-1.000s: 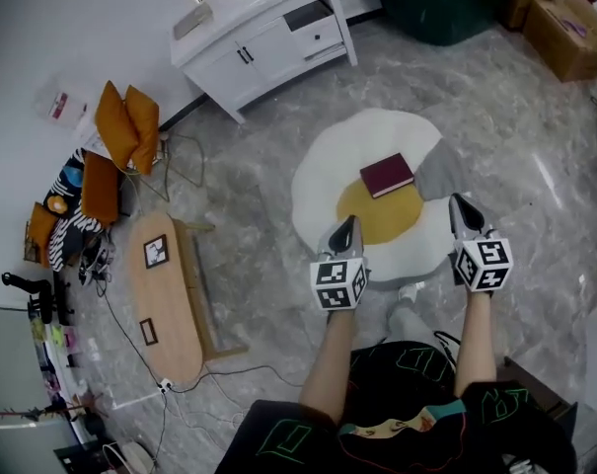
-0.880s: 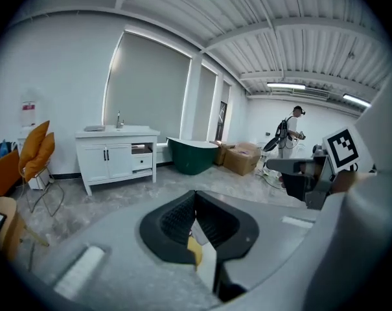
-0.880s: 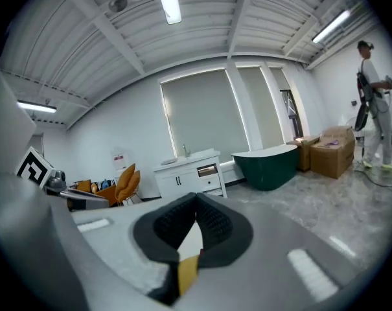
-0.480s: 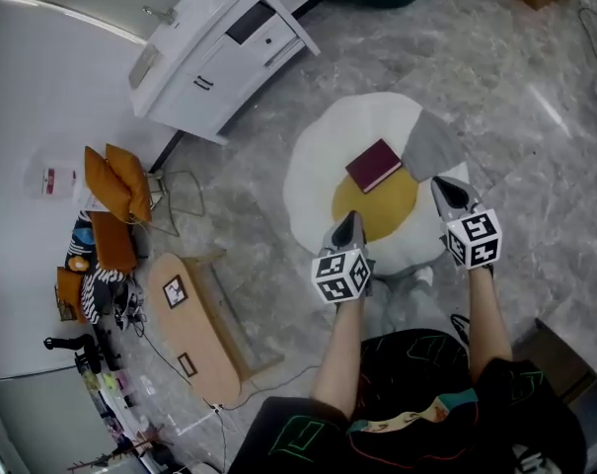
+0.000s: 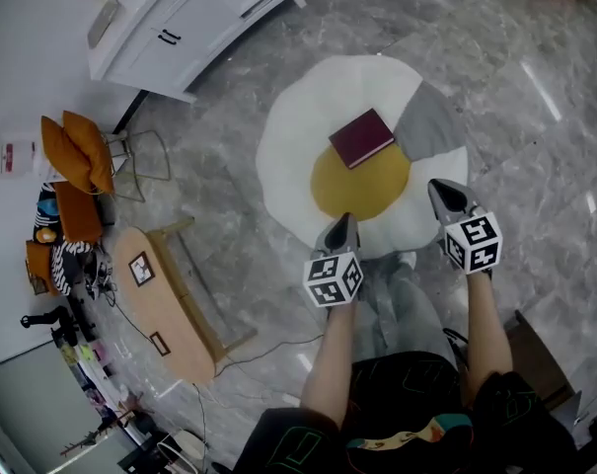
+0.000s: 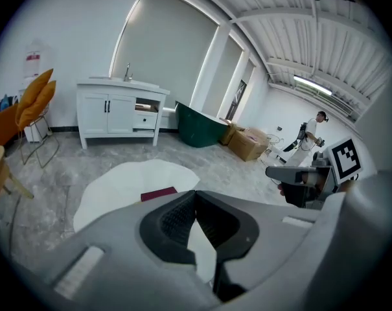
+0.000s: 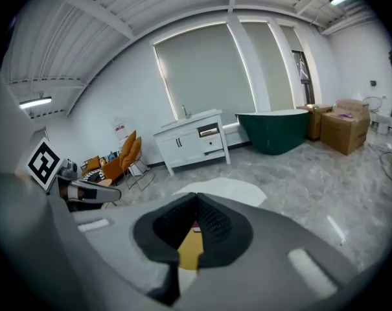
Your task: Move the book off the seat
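Observation:
A dark red book (image 5: 361, 137) lies flat on the fried-egg-shaped seat (image 5: 290, 146), at the far edge of its yellow centre (image 5: 357, 188). In the left gripper view the book (image 6: 158, 194) shows just beyond the jaws. My left gripper (image 5: 341, 227) hovers shut and empty over the seat's near white rim. To the right, my right gripper (image 5: 442, 195) is also shut with nothing held, near the seat's right side. Both are short of the book.
A white cabinet (image 5: 176, 18) stands far left. Orange chairs (image 5: 73, 156) and a wooden bench (image 5: 166, 304) with cables line the left side. A grey cushion patch (image 5: 432, 124) lies on the seat's right. A dark green tub (image 7: 278, 129) and cardboard boxes (image 7: 343, 127) sit at the back.
The view has shifted: the seat and book now sit closer below me and the cabinet has slid toward the top left. Both grippers keep their shut pose near the seat's front rim.

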The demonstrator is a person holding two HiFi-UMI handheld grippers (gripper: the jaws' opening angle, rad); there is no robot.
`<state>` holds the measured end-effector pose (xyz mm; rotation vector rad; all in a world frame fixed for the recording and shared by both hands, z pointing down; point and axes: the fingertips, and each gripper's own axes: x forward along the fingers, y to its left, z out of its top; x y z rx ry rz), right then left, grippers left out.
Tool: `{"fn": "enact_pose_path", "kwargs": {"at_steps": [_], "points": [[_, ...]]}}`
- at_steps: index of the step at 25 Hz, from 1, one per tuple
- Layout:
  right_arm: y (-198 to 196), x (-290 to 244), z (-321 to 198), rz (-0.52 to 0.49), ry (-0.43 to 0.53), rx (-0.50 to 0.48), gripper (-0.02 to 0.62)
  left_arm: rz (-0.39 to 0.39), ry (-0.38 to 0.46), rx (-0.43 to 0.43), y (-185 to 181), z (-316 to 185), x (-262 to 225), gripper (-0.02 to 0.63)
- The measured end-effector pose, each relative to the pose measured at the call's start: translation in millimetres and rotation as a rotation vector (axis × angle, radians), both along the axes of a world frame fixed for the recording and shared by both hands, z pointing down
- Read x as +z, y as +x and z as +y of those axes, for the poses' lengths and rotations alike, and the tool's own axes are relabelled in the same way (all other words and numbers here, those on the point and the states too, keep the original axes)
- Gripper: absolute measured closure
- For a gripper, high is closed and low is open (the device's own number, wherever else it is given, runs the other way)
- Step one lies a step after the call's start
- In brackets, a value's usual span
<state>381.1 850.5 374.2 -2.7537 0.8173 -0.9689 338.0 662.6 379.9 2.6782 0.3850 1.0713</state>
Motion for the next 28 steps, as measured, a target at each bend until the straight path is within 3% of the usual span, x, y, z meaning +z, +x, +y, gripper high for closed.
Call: {"fn": "enact_pose_path", "kwargs": {"at_steps": [9,17,28], "points": [[0.0,120.9,-56.4,-0.13,-0.057,-0.058,0.594,-0.103,-0.085,-0.05,6.9,-30.7,113.6,0.6],[-9.5,209.3,-83.2,-0.206,-0.079,-0.112,0.594,-0.204,-0.108,-0.011,-4.2,-36.6,220.0,0.6],[58.8,309.8,-83.4,-0.202,-0.15,-0.082,0.594,-0.162,-0.137,-0.02,69.1,-55.9,319.1,0.6]]}}
